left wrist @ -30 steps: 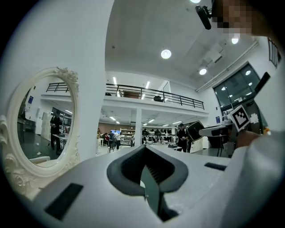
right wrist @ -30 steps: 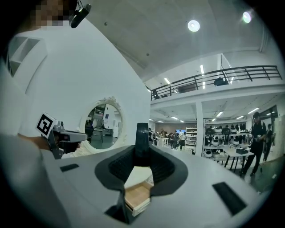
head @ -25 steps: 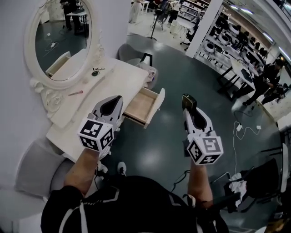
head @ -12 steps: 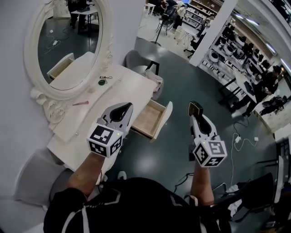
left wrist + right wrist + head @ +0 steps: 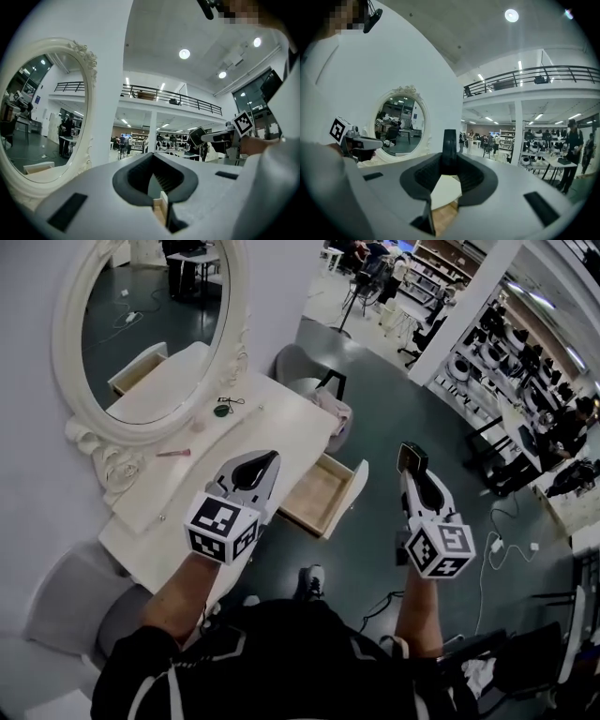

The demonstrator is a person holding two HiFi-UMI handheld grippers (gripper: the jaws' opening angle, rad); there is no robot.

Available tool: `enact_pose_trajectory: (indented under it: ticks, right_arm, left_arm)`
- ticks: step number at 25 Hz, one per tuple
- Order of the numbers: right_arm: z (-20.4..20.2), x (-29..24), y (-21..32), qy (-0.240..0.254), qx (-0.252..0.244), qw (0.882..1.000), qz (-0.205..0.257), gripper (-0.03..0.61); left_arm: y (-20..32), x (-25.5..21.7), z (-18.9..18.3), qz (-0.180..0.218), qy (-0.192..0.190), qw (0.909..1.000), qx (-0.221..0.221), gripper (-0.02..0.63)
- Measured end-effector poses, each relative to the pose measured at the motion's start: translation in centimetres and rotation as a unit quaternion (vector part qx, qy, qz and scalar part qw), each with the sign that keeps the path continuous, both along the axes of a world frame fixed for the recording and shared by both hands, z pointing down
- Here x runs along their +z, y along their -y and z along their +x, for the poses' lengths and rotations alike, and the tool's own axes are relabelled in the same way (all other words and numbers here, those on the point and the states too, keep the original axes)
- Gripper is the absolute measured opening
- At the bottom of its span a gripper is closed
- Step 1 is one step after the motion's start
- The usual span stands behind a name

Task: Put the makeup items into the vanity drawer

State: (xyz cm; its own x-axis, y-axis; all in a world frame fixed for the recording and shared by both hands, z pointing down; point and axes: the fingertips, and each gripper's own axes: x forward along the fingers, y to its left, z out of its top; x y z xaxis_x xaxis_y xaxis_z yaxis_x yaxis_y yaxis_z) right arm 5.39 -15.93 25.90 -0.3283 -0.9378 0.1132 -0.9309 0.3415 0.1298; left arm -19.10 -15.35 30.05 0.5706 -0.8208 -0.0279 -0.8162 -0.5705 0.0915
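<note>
Right of open drawer [image 5: 317, 497]: my right gripper [image 5: 411, 465] grasps dark compact [image 5: 408, 454]; left gripper [image 5: 266, 461] clenched, empty. Next, I judge: swing left, lower in.

Left gripper [image 5: 153, 155] jaws tip-to-tip, nothing between. Ornate oval mirror [image 5: 42, 112] at left (white frame). Right gripper [image 5: 204, 137] at right, dark flat case [image 5: 197, 136] at its tips.

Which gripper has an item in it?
The right gripper: its jaws clamp a dark flat case edge-on. The left gripper is shut on nothing.
</note>
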Motion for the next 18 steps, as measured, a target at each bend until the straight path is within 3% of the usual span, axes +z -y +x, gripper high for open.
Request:
enact_pose_trajectory:
  ticks: [10,18]
  right_arm:
    - [2.4,1.1,8.6,0.009,-0.072,0.997,-0.002,0.097]
    - [5.6,1.2,16.4,0.01,-0.121,0.993,0.001,0.097]
  left_arm:
    - [4.3,0.3,4.2,-0.009,0.024,0.9985,-0.049,0.002]
    - [9.7,0.5,7.7,-0.014,0.001,0.995,-0.099,0.002]
